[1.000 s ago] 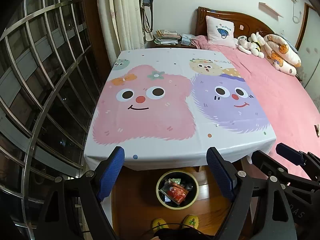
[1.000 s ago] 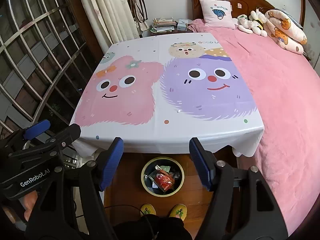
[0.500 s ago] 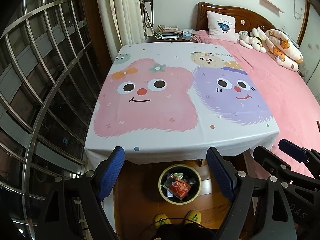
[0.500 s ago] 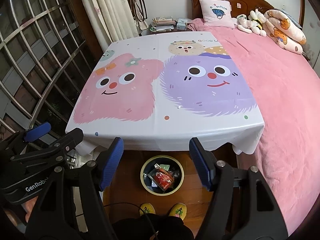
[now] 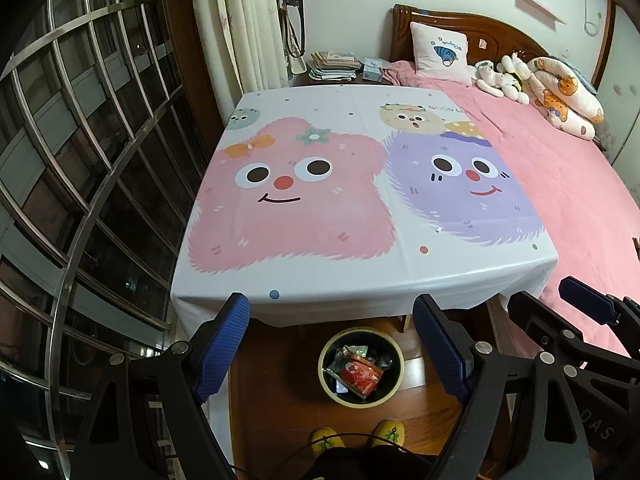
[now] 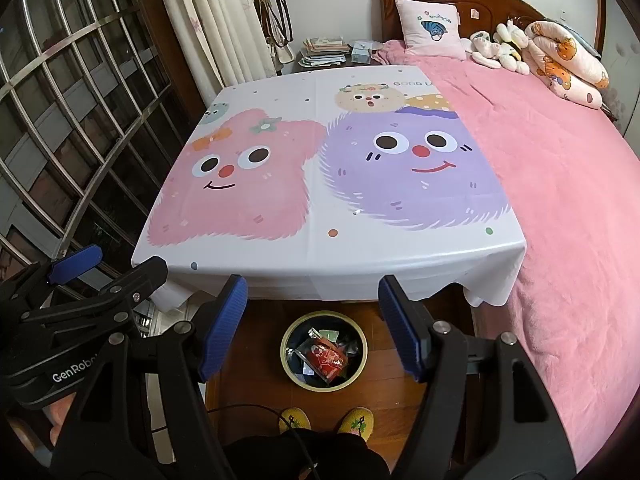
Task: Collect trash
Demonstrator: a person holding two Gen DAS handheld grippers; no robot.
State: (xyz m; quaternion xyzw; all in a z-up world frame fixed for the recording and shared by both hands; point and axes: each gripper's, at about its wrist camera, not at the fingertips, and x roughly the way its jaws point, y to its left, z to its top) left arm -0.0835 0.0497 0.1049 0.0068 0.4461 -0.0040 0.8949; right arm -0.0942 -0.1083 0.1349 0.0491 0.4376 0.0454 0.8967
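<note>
Left wrist view: trash [image 5: 358,372], red wrapper among crumpled packets, lies inside round bin [image 5: 396,386] on wooden floor, at near edge of counter [image 5: 360,280], just ahead of person's yellow slippers [image 5: 390,432]. Wrapper's long axis cannot be told. Counter top bare of trash. Left gripper [image 5: 330,344] held above bin, jaws spread, nothing between. Right gripper [image 6: 312,328] likewise above bin, jaws spread, empty. Bin lies below and between jaws of both; neither hand clearly nearer. Judgement: collection looks complete.

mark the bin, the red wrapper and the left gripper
bin [image 5: 394,393], left wrist view, front rim
red wrapper [image 5: 360,374], left wrist view, middle of the pack
left gripper [image 5: 332,350], left wrist view, midway between its fingertips
</note>
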